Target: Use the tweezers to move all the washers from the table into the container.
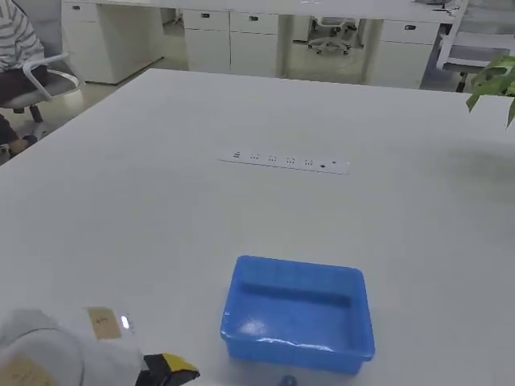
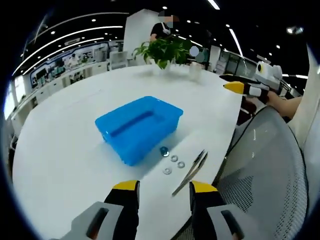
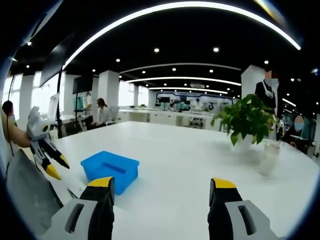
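Table top (image 1: 161, 201) lies bare on all sides of the blue container (image 1: 298, 314) but one: washers (image 2: 174, 158) and tweezers (image 2: 191, 170) lie just beside its wall toward the table edge. Beyond the container, well apart, a low power strip (image 1: 286, 161) sits on the surface, with a potted plant (image 2: 162, 50) farther off. A mesh chair back (image 2: 270, 165) stands off the edge on the tweezers' side.

Probably an open-plan office: white drawer cabinets (image 1: 233, 36), a swivel chair (image 1: 331, 34), long ceiling light strips (image 3: 190, 10).
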Demonstrator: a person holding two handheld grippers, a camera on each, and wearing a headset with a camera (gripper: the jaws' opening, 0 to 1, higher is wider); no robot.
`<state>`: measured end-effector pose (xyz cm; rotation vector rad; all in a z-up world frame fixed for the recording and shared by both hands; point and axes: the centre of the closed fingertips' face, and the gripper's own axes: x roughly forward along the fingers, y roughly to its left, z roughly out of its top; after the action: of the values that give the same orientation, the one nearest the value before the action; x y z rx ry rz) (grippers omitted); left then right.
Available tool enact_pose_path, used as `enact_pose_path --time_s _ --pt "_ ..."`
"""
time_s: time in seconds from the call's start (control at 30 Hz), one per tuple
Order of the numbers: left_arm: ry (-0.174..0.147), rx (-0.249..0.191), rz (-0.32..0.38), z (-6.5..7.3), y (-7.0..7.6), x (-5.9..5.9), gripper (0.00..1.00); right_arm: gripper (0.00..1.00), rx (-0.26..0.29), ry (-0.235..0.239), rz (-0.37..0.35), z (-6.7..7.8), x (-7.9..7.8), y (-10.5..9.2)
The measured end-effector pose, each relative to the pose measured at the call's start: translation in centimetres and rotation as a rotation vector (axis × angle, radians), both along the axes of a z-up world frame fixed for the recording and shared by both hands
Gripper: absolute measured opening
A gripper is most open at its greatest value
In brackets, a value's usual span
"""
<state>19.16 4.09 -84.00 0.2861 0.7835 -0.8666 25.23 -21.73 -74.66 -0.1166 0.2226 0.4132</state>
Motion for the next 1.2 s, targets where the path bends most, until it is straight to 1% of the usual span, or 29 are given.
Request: enact_pose_path --time_s 0.03,0.07,0.1,0.13,0.23,0.33,0.4,0.43,0.47,0.5,0.57,0.6,0.67,0.7,0.8,0.87,0.9,1.0,1.07,1.1,1.2 --pt "0.018 0.016 -0.028 -0.3 -0.1 -0.3 0.34 0.76 -0.001 -0.001 -0.001 0.0 0.0 0.0" --pt "0.026 0.051 -0.068 -0.9 -0.1 -0.5 0.32 0.75 -0.002 -0.003 -0.003 0.0 0.0 -0.1" --pt "0.035 0.081 -0.09 -1.4 0.1 -0.6 0.31 0.75 -0.004 -0.003 -0.003 0.0 0.0 -0.1" --pt "0.034 0.103 -0.112 -1.8 0.0 -0.5 0.31 0.74 -0.009 -0.004 -0.006 0.0 0.0 -0.2" --pt "0.057 0.095 -0.155 -2.1 -0.8 -0.8 0.29 0.74 -0.022 -0.001 -0.008 -0.1 0.1 -0.3" --pt "0.051 0.124 -0.202 -2.5 -1.2 -0.8 0.25 0.74 -0.03 0.001 -0.005 -0.2 0.0 -0.3" --pt "0.04 0.142 -0.239 -2.6 -1.6 -0.8 0.2 0.72 -0.053 0.008 -0.007 -0.5 0.0 -0.5" --pt "0.054 0.152 -0.261 -2.7 -1.8 -1.0 0.19 0.71 -0.071 0.013 -0.007 -0.7 0.0 -0.6" --pt "0.061 0.159 -0.264 -2.8 -1.9 -1.0 0.2 0.71 -0.078 0.016 -0.006 -0.8 0.0 -0.6" --pt "0.068 0.168 -0.288 -2.9 -2.0 -1.3 0.21 0.71 -0.082 0.017 -0.003 -0.9 -0.1 -0.5" --pt "0.07 0.201 -0.325 -3.2 -2.0 -1.5 0.19 0.71 -0.089 0.02 -0.002 -0.9 -0.1 -0.6" --pt "0.062 0.238 -0.349 -3.5 -1.8 -1.5 0.18 0.71 -0.092 0.025 -0.003 -1.1 -0.1 -0.6" --pt "0.051 0.256 -0.369 -3.8 -2.0 -1.6 0.17 0.73 -0.093 0.043 -0.015 -1.4 -0.1 -0.9" --pt "0.046 0.258 -0.368 -3.8 -2.0 -1.5 0.15 0.74 -0.108 0.072 -0.032 -2.0 -0.1 -1.3" --pt "0.032 0.261 -0.36 -3.6 -2.1 -1.2 0.11 0.74 -0.125 0.094 -0.044 -2.4 -0.1 -1.7" --pt "0.028 0.267 -0.363 -3.5 -2.1 -1.1 0.08 0.75 -0.129 0.098 -0.045 -2.5 -0.2 -1.8" --pt "0.017 0.276 -0.367 -3.5 -2.0 -1.0 0.07 0.75 -0.131 0.104 -0.044 -2.6 -0.2 -1.8" --pt "0.014 0.281 -0.378 -3.6 -2.0 -1.0 0.06 0.75 -0.134 0.122 -0.042 -2.9 -0.3 -1.8" --pt "0.025 0.287 -0.377 -3.7 -1.8 -1.0 0.07 0.76 -0.141 0.141 -0.045 -3.3 -0.4 -1.9" --pt "0.022 0.286 -0.381 -3.7 -1.8 -1.1 0.06 0.76 -0.142 0.152 -0.046 -3.5 -0.4 -1.9" --pt "0.021 0.29 -0.396 -3.7 -1.8 -1.2 0.03 0.76 -0.146 0.158 -0.044 -3.6 -0.5 -1.9"
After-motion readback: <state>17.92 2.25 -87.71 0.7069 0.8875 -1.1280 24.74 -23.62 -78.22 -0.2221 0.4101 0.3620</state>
